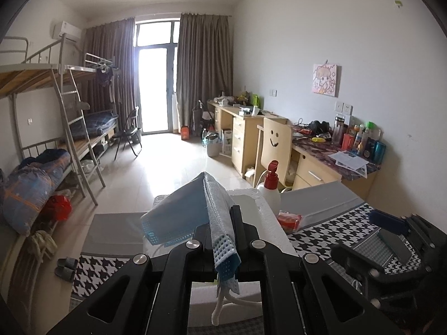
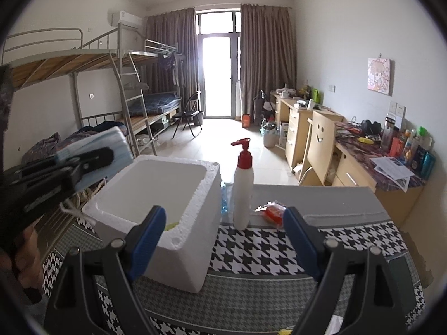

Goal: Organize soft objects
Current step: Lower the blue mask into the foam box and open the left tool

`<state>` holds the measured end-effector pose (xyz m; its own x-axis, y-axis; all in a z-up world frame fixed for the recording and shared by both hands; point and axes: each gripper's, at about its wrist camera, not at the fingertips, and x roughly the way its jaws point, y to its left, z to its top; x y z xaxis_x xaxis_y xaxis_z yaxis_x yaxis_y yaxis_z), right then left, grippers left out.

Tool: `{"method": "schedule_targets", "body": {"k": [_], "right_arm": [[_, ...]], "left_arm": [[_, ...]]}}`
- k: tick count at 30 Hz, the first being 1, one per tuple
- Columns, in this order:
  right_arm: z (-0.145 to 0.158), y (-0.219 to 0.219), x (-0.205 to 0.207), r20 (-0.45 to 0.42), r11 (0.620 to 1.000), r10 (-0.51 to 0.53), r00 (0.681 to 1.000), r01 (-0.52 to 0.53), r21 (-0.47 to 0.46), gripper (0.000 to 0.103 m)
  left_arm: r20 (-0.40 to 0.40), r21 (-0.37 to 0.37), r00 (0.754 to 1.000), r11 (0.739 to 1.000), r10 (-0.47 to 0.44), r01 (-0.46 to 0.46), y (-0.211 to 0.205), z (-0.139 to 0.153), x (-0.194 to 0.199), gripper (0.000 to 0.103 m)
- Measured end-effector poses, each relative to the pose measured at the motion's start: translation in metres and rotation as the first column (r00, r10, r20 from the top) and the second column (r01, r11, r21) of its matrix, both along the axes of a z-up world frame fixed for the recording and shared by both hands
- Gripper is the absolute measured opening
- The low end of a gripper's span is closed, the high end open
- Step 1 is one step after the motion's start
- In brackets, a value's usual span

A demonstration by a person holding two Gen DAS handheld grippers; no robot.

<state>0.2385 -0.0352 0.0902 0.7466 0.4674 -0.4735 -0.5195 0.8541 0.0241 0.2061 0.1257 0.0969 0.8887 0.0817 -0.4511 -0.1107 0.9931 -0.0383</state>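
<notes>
left gripper [image 1: 220, 229]: black two-finger tool, jaws clamped on a pale blue pleated disposable face mask [image 1: 178, 209]; mask folded over the fingers, white ear loop dangling below.
mask position: held in the air just left of and above the open white styrofoam box [image 2: 156, 195], not yet inside it.
right gripper [image 2: 223, 231]: blue-padded fingers spread wide apart, holding nothing, hovering over the black-and-white houndstooth table cloth [image 2: 259, 248] in front of the box.
step in hand (judgement): drop mask into box. Carry it over the box opening, lower below the rim, then release so the loop doesn't snag on the foam edge.
box contents: mostly bare white interior; a small yellow-green bit near the front corner, can't tell what it is.
nearby: white pump bottle with red top [image 2: 243, 192] upright just right of box; small red wrapped packet [image 2: 273, 212] beside it.
risk: light mask may cling to the finger pads.
</notes>
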Motion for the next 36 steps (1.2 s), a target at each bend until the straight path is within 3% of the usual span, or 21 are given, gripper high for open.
{"method": "schedule_targets", "body": {"k": [17,20,22,27,31,36], "right_arm": [[-0.011,-0.025,-0.001,-0.013,1.0,-0.028,1.0,0.029,0.007,0.088],[-0.014,-0.027,0.0,-0.02,0.999,-0.032,0.999,0.033,0.006,0.088],[-0.015,-0.029,0.0,-0.023,0.999,-0.035,0.999,0.035,0.009,0.088],[-0.017,-0.033,0.002,-0.03,0.999,-0.045,0.999,0.045,0.012,0.088],[-0.019,-0.036,0.002,-0.037,0.999,-0.045,0.998,0.045,0.016,0.088],[-0.019,-0.038,0.001,-0.038,0.999,-0.043,0.998,0.044,0.021,0.088]], "left_arm": [[-0.137,-0.04,0.99,0.999,-0.012,0.007,0.001,-0.026,0.057,0.01],[-0.158,-0.034,0.987,0.999,-0.002,-0.003,0.001,-0.031,0.066,0.032],[-0.163,-0.023,0.986,0.999,0.021,-0.025,0.001,-0.035,0.069,0.057],[-0.176,-0.053,0.984,0.998,0.011,-0.02,0.004,-0.04,0.072,0.086],[-0.177,-0.068,0.984,0.997,0.028,-0.041,0.008,-0.04,0.067,0.096],[-0.131,-0.062,0.988,0.994,0.077,-0.085,0.009,-0.031,0.048,0.097]]}}
